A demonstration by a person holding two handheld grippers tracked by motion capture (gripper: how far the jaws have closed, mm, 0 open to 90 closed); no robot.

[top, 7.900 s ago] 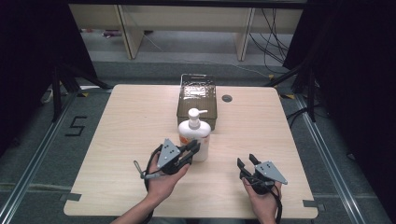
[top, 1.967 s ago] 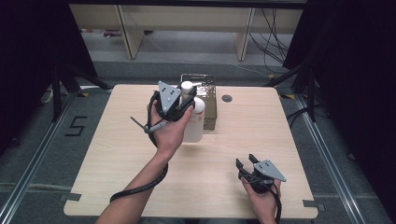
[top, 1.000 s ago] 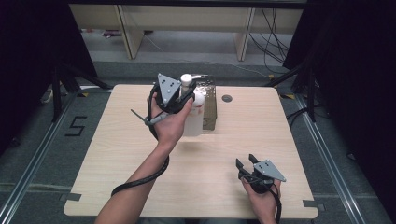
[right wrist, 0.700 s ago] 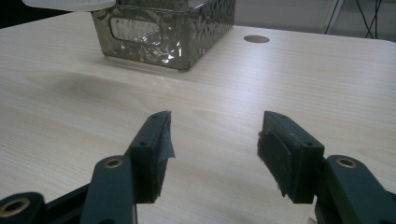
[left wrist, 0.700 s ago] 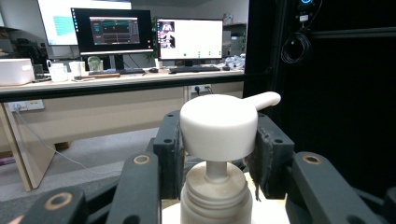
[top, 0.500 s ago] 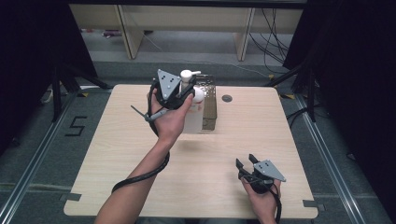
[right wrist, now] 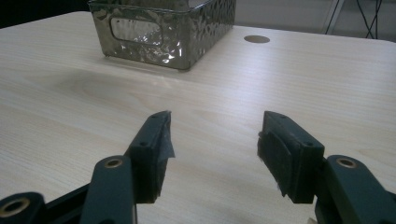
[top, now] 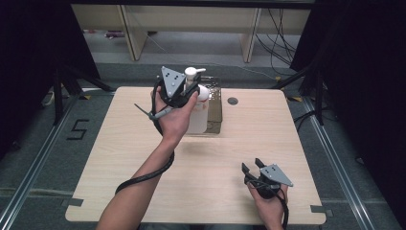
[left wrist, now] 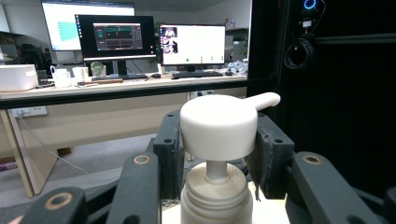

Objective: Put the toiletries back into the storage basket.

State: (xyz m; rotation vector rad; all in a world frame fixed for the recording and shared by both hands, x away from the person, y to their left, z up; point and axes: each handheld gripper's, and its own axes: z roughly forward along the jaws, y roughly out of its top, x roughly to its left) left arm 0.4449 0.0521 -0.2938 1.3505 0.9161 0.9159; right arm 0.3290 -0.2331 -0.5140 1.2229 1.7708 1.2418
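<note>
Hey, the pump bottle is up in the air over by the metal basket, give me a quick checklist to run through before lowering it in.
1. Grip on the pump bottle: the left hand-held gripper is shut on its neck, under the pump head. Ok.
2. Bottle upright: in the left gripper view it stands straight between the jaws. Ok.
3. Bottle above the metal basket: in the high view it overlaps the basket's near left part, but whether it clears the rim, cannot tell.
4. Basket interior free: hidden behind bottle and hand. Cannot tell.
5. Right hand-held gripper out of the way: open, low over the table's near right part. Ok.
</note>
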